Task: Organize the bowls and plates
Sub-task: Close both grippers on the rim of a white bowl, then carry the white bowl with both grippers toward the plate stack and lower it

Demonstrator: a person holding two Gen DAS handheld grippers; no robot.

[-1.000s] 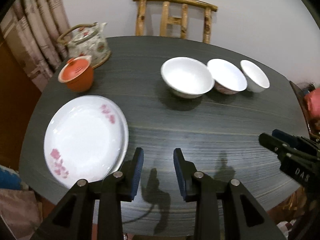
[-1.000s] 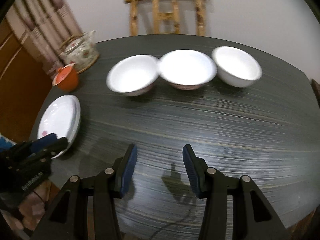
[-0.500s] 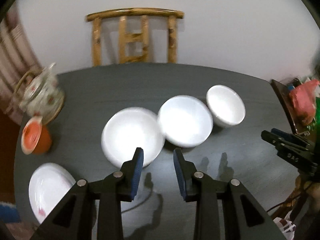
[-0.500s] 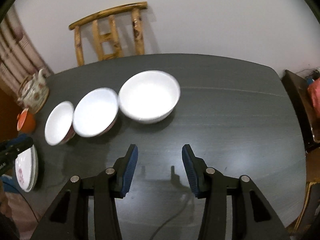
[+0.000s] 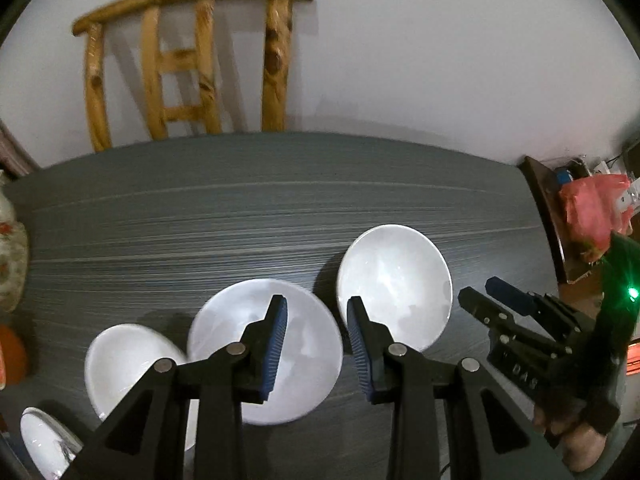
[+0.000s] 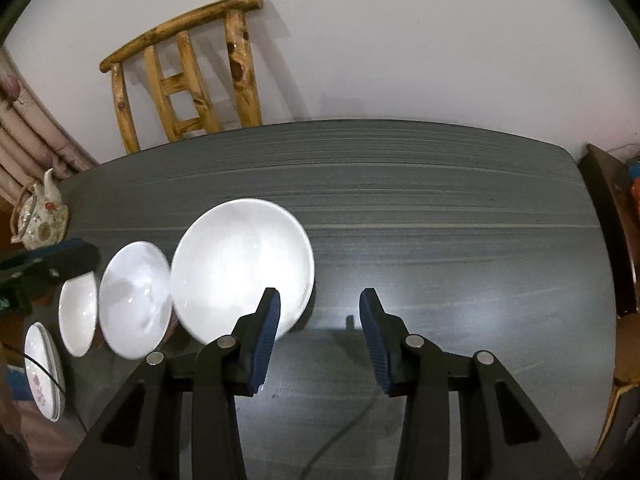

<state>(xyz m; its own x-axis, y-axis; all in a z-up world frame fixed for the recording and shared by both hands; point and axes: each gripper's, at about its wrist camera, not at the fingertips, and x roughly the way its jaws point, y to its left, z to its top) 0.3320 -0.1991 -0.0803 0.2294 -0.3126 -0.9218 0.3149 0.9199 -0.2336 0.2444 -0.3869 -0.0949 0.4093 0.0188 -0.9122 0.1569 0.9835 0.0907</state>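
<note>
Three white bowls stand in a row on the dark table (image 5: 280, 208). In the left wrist view they are the left bowl (image 5: 124, 364), the middle bowl (image 5: 308, 360) and the right bowl (image 5: 394, 280). My left gripper (image 5: 316, 312) is open and empty, hovering over the gap between the middle and right bowls. In the right wrist view the right bowl (image 6: 240, 264) is nearest, then the middle bowl (image 6: 134, 300) and the far bowl (image 6: 78, 314). My right gripper (image 6: 320, 306) is open and empty, just right of the nearest bowl. A flowered plate stack (image 6: 42, 372) lies at the far left.
A wooden chair (image 5: 192, 60) stands behind the table against the wall. A flowered teapot (image 6: 38, 216) sits at the table's left end, with an orange cup (image 5: 10, 354) near it. A side stand with a red bag (image 5: 592, 216) is to the right.
Both grippers have swung right and moved in toward the bowls, which now lie close under the fingers. The plate stack has slid to the far left of both views. Both jaws stay open.
</note>
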